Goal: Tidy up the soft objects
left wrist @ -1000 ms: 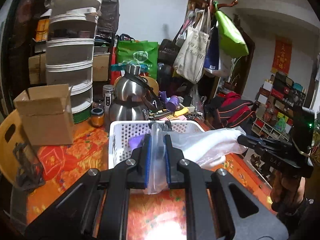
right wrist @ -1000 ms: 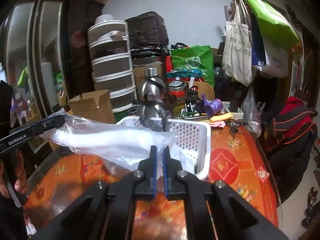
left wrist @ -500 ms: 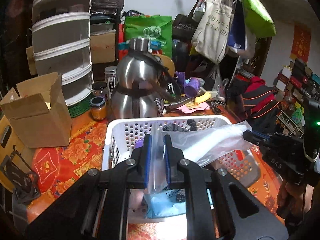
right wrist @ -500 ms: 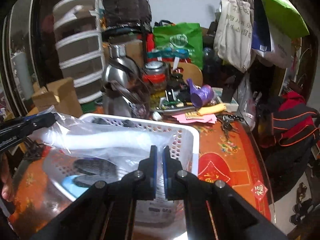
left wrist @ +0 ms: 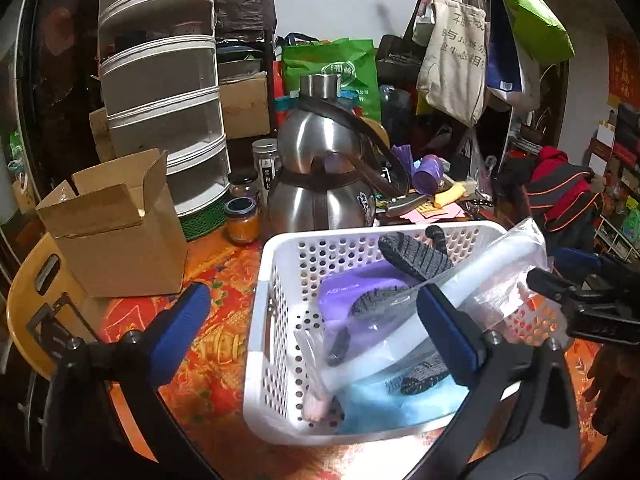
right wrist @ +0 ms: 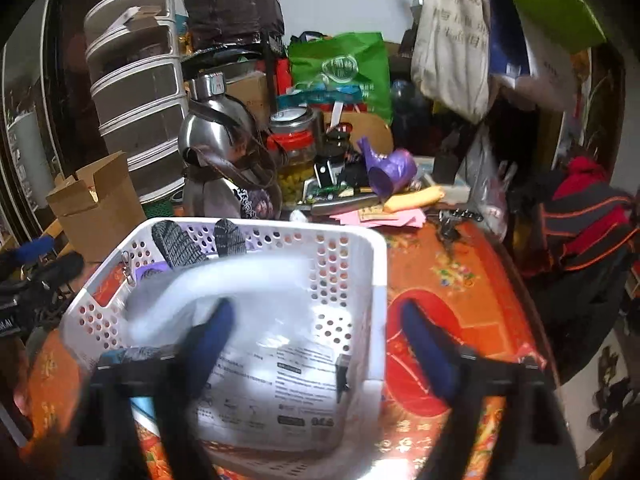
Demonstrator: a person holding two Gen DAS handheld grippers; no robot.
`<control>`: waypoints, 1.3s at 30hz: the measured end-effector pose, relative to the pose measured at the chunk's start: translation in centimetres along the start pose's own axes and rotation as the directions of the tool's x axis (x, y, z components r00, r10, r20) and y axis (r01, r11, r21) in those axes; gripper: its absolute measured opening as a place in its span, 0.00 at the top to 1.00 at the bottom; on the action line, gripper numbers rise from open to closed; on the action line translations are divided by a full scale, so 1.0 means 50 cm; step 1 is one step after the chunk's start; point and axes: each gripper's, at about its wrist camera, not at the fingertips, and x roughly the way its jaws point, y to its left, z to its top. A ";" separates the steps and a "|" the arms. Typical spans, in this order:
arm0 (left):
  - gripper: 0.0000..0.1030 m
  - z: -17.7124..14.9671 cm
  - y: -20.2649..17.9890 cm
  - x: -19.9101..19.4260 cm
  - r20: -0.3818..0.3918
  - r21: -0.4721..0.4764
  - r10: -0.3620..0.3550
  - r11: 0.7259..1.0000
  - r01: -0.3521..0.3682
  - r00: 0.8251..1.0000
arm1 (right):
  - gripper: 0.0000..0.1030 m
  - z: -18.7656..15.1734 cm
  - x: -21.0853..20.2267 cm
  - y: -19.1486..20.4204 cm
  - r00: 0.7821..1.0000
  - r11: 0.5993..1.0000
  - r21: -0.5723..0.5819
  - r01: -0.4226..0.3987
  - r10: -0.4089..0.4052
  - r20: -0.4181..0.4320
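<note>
A white perforated basket stands on the orange patterned tablecloth. Across it lies a clear plastic bag with a white roll inside, resting on grey gloves, a purple pack and a blue pack. My left gripper hovers over the basket's near left corner. Its jaws are opening wide and the pads are off the bag. My right gripper, blurred, is also opening, with the bag's printed end below it and untouched. In the left wrist view the right gripper sits just off the bag's far end.
A cardboard box stands left of the basket. Behind it are small jars, a steel kettle and stacked drawers. A purple cup and small clutter lie beyond. Bare cloth shows right of the basket.
Both grippers came down and forward over the basket with the bag stretched between them. Both have now opened, and the bag lies in the basket.
</note>
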 end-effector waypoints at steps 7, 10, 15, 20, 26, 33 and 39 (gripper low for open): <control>0.00 -0.009 0.016 -0.012 -0.023 0.004 -0.004 1.000 0.004 1.000 | 0.00 -0.015 -0.026 0.003 0.999 0.999 0.020 -0.032 0.032 -0.006; 0.00 -0.021 0.022 -0.013 -0.036 -0.002 0.014 1.000 -0.014 0.999 | 0.00 -0.025 -0.034 0.006 0.999 0.999 0.025 -0.042 0.043 -0.009; 0.00 -0.039 0.040 -0.025 -0.038 -0.020 0.011 1.000 -0.012 0.999 | 0.00 -0.040 -0.054 0.011 0.999 0.999 0.022 -0.043 0.044 -0.015; 0.00 -0.056 0.054 -0.049 -0.039 -0.003 0.027 1.000 -0.027 0.999 | 0.00 -0.046 -0.084 0.016 0.999 0.999 0.021 -0.033 0.034 -0.014; 0.00 -0.057 0.067 -0.106 -0.019 0.007 0.032 0.999 -0.032 0.999 | 0.00 -0.057 -0.125 0.040 0.999 0.999 -0.012 -0.032 0.032 -0.012; 0.00 -0.085 0.064 -0.179 -0.025 0.007 0.003 1.000 -0.003 1.000 | 0.00 -0.082 -0.172 0.071 0.998 0.998 -0.023 -0.065 0.065 -0.012; 0.00 -0.170 0.080 -0.264 -0.043 -0.033 -0.037 0.999 0.035 0.998 | 0.00 -0.151 -0.241 0.097 0.998 0.998 -0.056 -0.041 0.043 0.040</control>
